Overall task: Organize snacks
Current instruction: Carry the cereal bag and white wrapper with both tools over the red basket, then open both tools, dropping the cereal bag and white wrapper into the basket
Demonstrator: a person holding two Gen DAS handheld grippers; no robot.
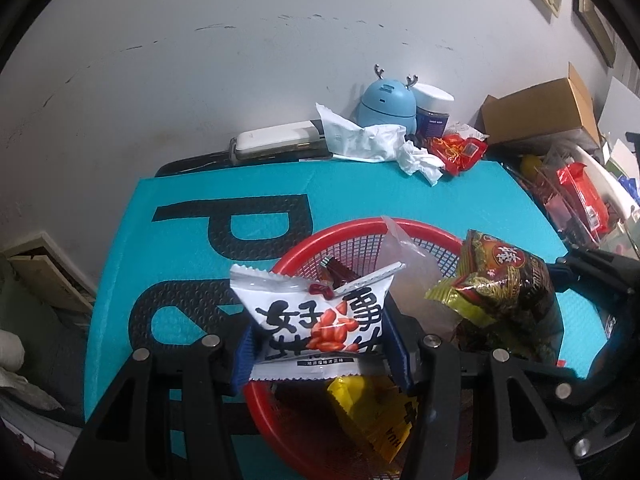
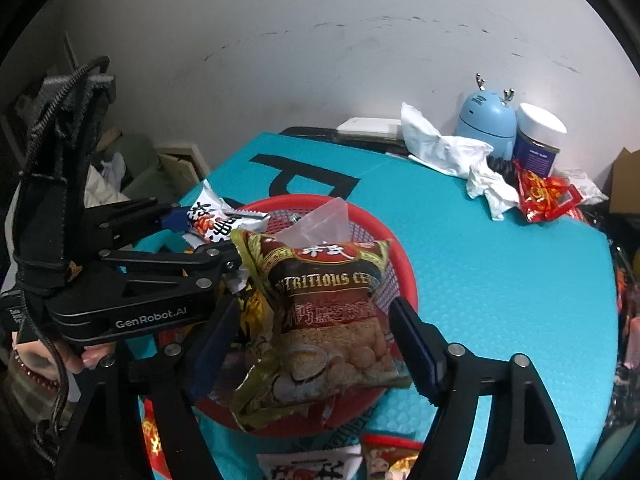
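Red mesh basket [image 1: 356, 228] sits on the teal counter [image 1: 224, 184]. Left tongs [image 1: 320, 344] pinch a white peanut packet [image 1: 316, 312] above the basket's near rim. Right tongs [image 2: 316, 344] stand spread, pads clear of the brown cereal packet [image 2: 328, 320] between them over the basket.

Red mesh basket [image 1: 400, 226], teal mat [image 1: 380, 184] with black lettering, white red-printed packet [image 1: 320, 320], dark gold-trimmed packet [image 2: 324, 312]

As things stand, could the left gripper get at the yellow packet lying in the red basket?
Probably not yet: the left gripper is shut on the white peanut packet, which sits directly over the yellow packet in the red basket.
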